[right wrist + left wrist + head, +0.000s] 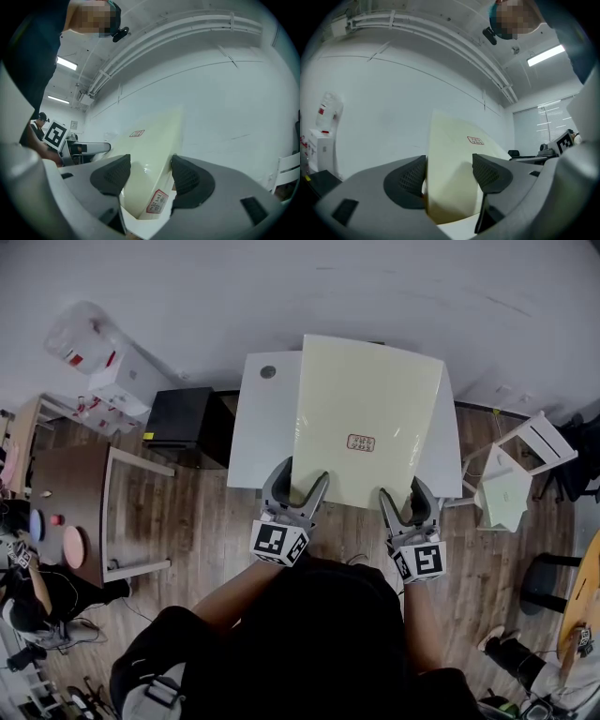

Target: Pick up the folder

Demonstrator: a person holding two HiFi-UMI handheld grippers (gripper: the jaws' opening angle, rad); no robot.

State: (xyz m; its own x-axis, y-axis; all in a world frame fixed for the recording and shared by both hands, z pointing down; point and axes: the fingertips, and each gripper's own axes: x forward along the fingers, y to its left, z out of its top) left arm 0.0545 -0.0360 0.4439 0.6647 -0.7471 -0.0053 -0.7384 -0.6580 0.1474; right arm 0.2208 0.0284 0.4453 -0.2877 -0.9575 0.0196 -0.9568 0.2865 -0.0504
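Observation:
A large pale yellow folder (pixel 366 418) with a small red label (pixel 361 442) is held tilted up above the white table (pixel 258 418). My left gripper (pixel 295 488) grips its near left edge and my right gripper (pixel 410 502) its near right edge. In the left gripper view the folder (pixel 454 159) stands between the jaws of the left gripper (pixel 449 176), rising towards the wall. In the right gripper view the right gripper (pixel 150 176) clamps the folder (pixel 150 150) the same way. Most of the table is hidden behind the folder.
A black cabinet (pixel 187 423) stands left of the table, with white boxes (pixel 112 371) beyond it. A white chair (pixel 511 474) is at the right. A wooden table (pixel 66 512) stands at the far left, and people sit at both lower corners.

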